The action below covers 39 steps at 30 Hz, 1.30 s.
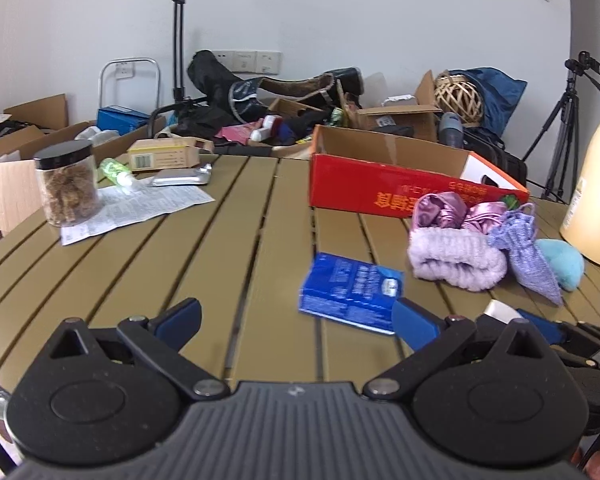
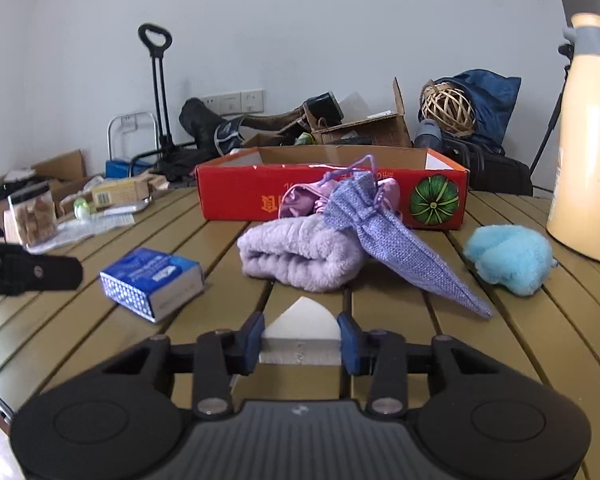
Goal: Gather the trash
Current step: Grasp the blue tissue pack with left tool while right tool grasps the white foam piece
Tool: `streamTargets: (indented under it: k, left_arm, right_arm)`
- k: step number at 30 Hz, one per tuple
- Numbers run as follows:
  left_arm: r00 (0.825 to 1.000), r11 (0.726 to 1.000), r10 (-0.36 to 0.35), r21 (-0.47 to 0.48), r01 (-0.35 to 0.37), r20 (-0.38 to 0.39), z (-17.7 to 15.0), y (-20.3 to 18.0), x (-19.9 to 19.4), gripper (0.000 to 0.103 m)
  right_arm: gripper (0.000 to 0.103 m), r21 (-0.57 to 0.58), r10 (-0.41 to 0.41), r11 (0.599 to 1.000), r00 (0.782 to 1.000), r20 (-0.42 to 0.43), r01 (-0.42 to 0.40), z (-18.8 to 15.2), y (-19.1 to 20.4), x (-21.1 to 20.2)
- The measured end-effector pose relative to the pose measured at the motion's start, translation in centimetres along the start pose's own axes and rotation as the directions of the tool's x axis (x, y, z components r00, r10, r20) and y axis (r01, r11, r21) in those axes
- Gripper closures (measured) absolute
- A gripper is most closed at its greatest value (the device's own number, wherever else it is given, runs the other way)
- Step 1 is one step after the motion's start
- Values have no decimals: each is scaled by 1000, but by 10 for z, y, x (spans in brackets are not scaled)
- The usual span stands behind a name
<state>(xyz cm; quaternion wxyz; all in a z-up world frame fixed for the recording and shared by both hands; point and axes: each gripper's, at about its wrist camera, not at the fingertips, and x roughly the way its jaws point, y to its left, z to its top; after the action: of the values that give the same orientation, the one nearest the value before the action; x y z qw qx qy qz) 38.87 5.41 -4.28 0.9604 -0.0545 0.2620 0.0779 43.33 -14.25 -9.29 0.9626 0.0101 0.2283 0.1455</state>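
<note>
My left hand-held gripper (image 1: 296,312): low over the slatted desk (image 1: 148,264), tilted downward, blue pads spread wide, nothing between them. Blue carton (image 1: 350,296): flat on the desk, its near corner hidden behind my right-side pad; print too blurred to read.

My right hand-held gripper (image 2: 300,340): low over the desk, tilted downward, pads clamped on a small white wrapper (image 2: 300,326). The wrapper's pointed end sticks out ahead; its rear is hidden between the pads. Material hard to make out.

Beyond it: lilac towel (image 2: 300,258), purple pouch (image 2: 400,248) leaning across it, red box (image 2: 244,196) open behind, light blue fluffy thing (image 2: 508,258), yellow flask (image 2: 588,148) cut off at the frame edge.
</note>
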Motion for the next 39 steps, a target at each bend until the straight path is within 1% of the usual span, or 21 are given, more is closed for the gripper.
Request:
streamTargets:
  k: [2, 6, 11, 17, 22, 26, 32, 35, 39]
  left_arm:
    - [1000, 1000, -7, 9, 7, 2, 1, -6, 4, 0]
    - [1000, 1000, -20, 17, 20, -22, 3, -11, 15, 0]
    - [1000, 999, -20, 28, 20, -20, 6, -17, 30, 0]
    - [998, 1000, -21, 18, 22, -54, 6, -26, 51, 0]
    - [998, 999, 5, 42, -2, -58, 6, -33, 60, 0]
    - [997, 1000, 5, 29, -3, -73, 8, -34, 70, 0]
    - [996, 1000, -2, 25, 4, -94, 9, -35, 78, 0]
    - [993, 1000, -13, 18, 15, -121, 8, -33, 82, 0]
    - [993, 1000, -23, 12, 25, -115, 8, -32, 82, 0]
  right_arm:
    - [69, 22, 21, 1000, 1000, 17, -21, 1, -3, -3]
    - [71, 14, 6, 1000, 998, 56, -6, 3, -7, -14]
    - [71, 80, -23, 997, 996, 81, 16, 5, -26, -26]
    - [70, 148, -82, 987, 991, 106, 66, 5, -51, -39]
    - [70, 200, -130, 974, 987, 96, 108, 4, -72, -43]
    - [70, 228, -145, 966, 986, 86, 122, 1, -81, -43]
    - [69, 226, -147, 966, 986, 80, 126, 0, -81, -42]
    - [69, 225, -146, 966, 986, 79, 125, -1, -80, -42]
    - [69, 230, -140, 966, 988, 72, 120, -2, -79, -41]
